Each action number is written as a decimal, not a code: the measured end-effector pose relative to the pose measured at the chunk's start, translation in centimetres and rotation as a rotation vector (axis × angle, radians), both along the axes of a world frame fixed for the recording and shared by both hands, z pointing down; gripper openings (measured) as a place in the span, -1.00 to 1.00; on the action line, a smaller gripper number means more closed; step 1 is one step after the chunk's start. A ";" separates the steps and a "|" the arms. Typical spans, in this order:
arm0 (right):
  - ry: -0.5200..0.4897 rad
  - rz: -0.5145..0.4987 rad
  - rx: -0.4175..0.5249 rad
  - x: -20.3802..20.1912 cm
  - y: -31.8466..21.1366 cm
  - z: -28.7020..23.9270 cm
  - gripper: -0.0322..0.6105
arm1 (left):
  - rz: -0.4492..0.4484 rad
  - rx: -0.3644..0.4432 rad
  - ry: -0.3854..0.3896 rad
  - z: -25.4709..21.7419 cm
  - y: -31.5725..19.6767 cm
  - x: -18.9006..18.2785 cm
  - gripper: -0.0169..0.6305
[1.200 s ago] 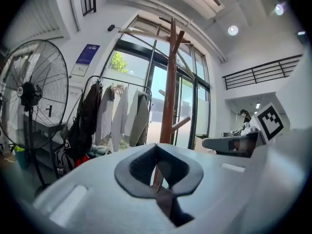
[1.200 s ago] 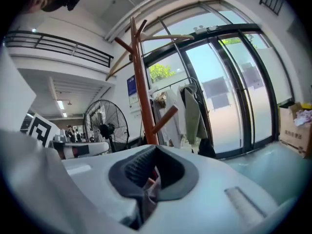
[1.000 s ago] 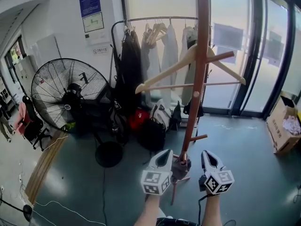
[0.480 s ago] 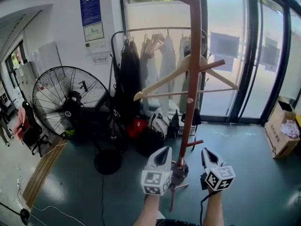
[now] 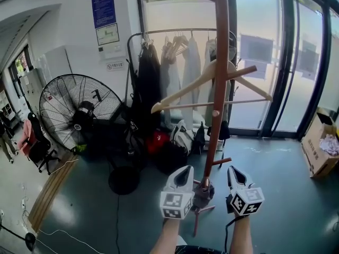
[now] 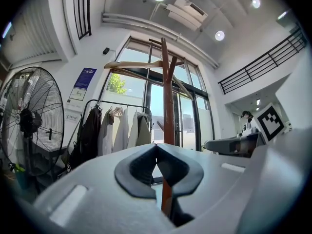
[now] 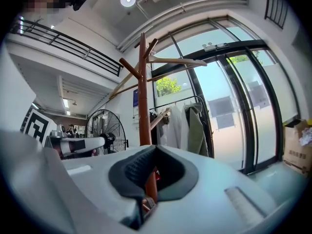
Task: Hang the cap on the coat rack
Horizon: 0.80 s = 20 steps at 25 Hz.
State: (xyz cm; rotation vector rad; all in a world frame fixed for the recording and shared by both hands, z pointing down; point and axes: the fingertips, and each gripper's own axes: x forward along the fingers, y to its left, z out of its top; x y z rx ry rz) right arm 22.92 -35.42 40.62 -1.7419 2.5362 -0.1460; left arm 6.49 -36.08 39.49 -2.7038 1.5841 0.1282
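A tall wooden coat rack [image 5: 218, 89] stands straight ahead, with slanting pegs and a pale wooden hanger [image 5: 197, 81] across it. No cap shows clearly in any view. A dull grey-brown lump [image 5: 203, 191] lies at the foot of the pole; I cannot tell what it is. My left gripper [image 5: 186, 169] is low and just left of the pole, shut and empty. My right gripper [image 5: 233, 169] is just right of the pole, also shut with nothing in it. The left gripper view has the closed jaw tips [image 6: 156, 147] in front of the pole [image 6: 167, 106]. The right gripper view shows the same [image 7: 155, 147], with the pole [image 7: 144, 106] behind.
A large black floor fan [image 5: 79, 110] stands at the left, its round base [image 5: 123, 180] on the floor. Behind the rack a clothes rail [image 5: 169, 67] holds several garments, with bags [image 5: 172, 150] beneath. Glass doors [image 5: 296, 62] fill the right, and a cardboard box [image 5: 320, 147] sits beside them.
The head view has tilted up a little, so the rack's top peg has come into sight. Both grippers keep their places beside the pole, still shut.
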 end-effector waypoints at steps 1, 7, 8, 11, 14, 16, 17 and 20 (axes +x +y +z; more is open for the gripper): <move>0.000 0.002 0.000 0.0 -0.1 0.1 -0.89 | -0.002 -0.002 -0.003 0.1 -0.1 0.0 -0.92; 0.008 0.011 0.004 0.6 -0.2 0.4 -0.89 | -0.009 -0.011 -0.019 0.7 -0.4 0.2 -0.92; 0.012 0.011 0.008 0.6 -0.2 0.4 -0.89 | -0.010 -0.012 -0.021 0.8 -0.5 0.3 -0.92; 0.015 0.015 0.013 0.7 -0.2 0.4 -0.89 | -0.005 -0.016 -0.027 1.1 -0.6 0.5 -0.92; 0.016 0.017 0.008 0.9 -0.2 0.9 -0.89 | -0.002 -0.024 -0.036 1.6 -0.7 0.8 -0.92; 0.019 0.016 0.004 0.9 -0.3 1.2 -0.89 | -0.003 -0.030 -0.038 2.0 -0.8 0.8 -0.92; 0.021 0.016 0.002 0.9 -0.3 1.3 -0.89 | -0.003 -0.031 -0.039 2.0 -0.9 0.9 -0.92; 0.025 0.022 -0.002 1.2 -0.4 1.4 -0.89 | -0.001 -0.033 -0.040 2.1 -1.0 1.0 -0.92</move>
